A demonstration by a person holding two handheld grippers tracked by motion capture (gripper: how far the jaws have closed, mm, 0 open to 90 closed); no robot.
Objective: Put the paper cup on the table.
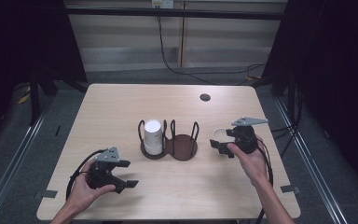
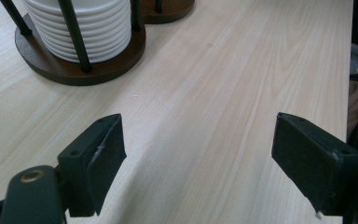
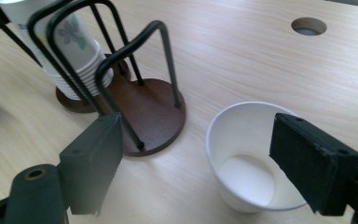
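Right tool [image 3: 193, 163]: jaws spread, nothing pinched. Cup [image 3: 251, 156] upright on counter [image 3: 242, 60], lower right of frame, right of holder [image 3: 135, 93]. Straddle rim, pinch gently, avoid crushing. Left tool [image 2: 196, 163] spread, idle.

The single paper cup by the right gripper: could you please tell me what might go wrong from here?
1. The paper cup is thin; the right gripper, with one jaw over its mouth, could crush or tip it.
2. The holder's wire loops stand close by and could snag the gripper.
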